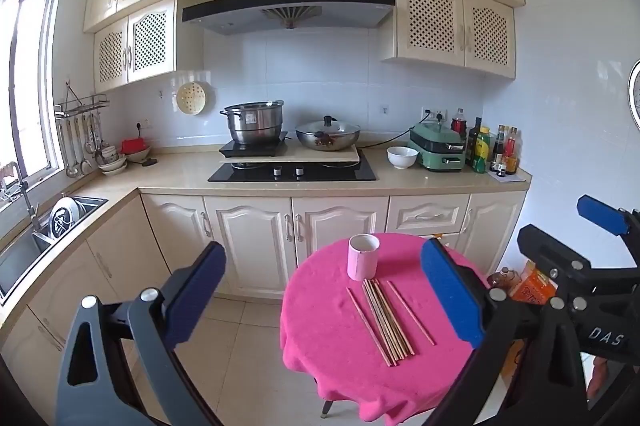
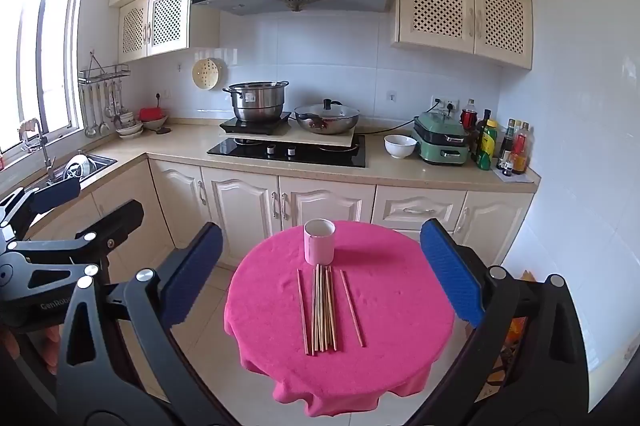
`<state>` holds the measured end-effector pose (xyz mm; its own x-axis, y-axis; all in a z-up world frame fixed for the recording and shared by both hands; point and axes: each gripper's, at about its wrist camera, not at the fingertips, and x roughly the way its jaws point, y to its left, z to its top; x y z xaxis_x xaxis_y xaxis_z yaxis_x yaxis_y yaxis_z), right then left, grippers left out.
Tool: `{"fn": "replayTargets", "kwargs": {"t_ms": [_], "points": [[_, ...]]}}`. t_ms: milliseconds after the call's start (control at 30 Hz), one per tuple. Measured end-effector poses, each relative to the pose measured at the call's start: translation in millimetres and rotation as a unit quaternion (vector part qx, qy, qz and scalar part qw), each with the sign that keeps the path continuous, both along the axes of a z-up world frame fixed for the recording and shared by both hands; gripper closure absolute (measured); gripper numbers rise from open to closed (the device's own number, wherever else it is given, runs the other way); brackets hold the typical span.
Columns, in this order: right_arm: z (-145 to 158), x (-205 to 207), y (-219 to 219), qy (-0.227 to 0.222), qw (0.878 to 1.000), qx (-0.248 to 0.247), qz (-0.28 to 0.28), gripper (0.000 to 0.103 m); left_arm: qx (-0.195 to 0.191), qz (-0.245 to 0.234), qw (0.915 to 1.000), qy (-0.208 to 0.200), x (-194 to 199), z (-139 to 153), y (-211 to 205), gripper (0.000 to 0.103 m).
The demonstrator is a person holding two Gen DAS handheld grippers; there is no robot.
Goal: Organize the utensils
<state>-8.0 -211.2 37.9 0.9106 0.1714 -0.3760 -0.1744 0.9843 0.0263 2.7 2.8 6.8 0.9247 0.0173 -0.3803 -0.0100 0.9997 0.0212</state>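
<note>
Both jaws are held wide, nothing gripped: left gripper (image 1: 324, 290), right gripper (image 2: 322, 272). Chopsticks (image 2: 325, 308) are laid flat on pink table (image 2: 400, 290), just near of cup (image 2: 319, 241).

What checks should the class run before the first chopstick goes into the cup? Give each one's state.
1. Left gripper open and empty: ok.
2. Right gripper open and empty: ok.
3. Cup upright, mouth up: ok.
4. Cup empty inside: cannot tell.
5. Chopsticks all flat on the cloth, none hanging over the edge: ok.
6. Path to the chopsticks free: ok.
</note>
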Motion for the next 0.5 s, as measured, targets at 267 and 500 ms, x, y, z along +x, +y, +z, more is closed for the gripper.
{"fn": "replayTargets", "kwargs": {"t_ms": [267, 500], "points": [[1.7, -0.1, 1.2, -0.001, 1.000, 0.000, 0.002, 0.006, -0.004, 0.001, 1.0000, 0.000, 0.7, -2.4, 7.4, 0.007], [1.6, -1.4, 2.6, -0.001, 1.000, 0.000, 0.002, 0.006, -0.005, 0.000, 1.0000, 0.000, 0.3, -3.8, 6.3, 0.007]]}}
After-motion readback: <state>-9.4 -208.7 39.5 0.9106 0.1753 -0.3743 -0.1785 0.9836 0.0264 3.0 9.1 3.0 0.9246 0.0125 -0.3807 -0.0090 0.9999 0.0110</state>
